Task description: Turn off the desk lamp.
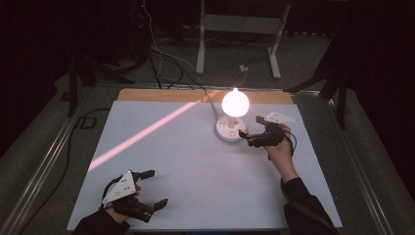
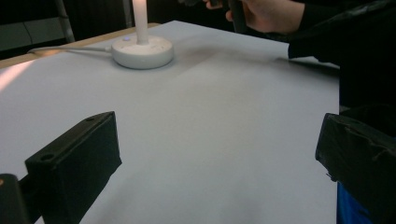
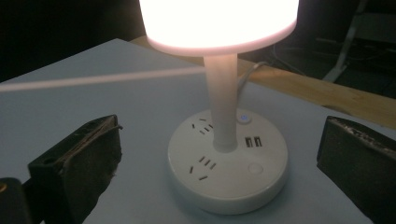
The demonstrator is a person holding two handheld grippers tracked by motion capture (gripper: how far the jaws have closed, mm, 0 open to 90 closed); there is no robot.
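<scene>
A lit white table lamp [image 1: 235, 103] stands on a round white base [image 1: 230, 128] with sockets at the back middle of the white table top [image 1: 205, 166]. My right gripper [image 1: 250, 127] is open just right of the base, jaws pointing at it. In the right gripper view the base [image 3: 229, 186], its stem [image 3: 222, 107] and the glowing shade [image 3: 219, 23] stand ahead between the spread jaws of the right gripper [image 3: 219, 161]. My left gripper [image 1: 155, 187] rests open near the front left edge, holding nothing. The left gripper [image 2: 217, 158] faces the distant base [image 2: 142, 50].
The base carries a blue-lit button [image 3: 243, 117], two USB ports [image 3: 253, 142] and a round button [image 3: 255, 168]. Its cable [image 1: 209, 100] runs off the back over a wooden strip [image 1: 161, 95]. A pale light streak [image 1: 142, 133] crosses the table. A metal stand [image 1: 240, 29] is behind.
</scene>
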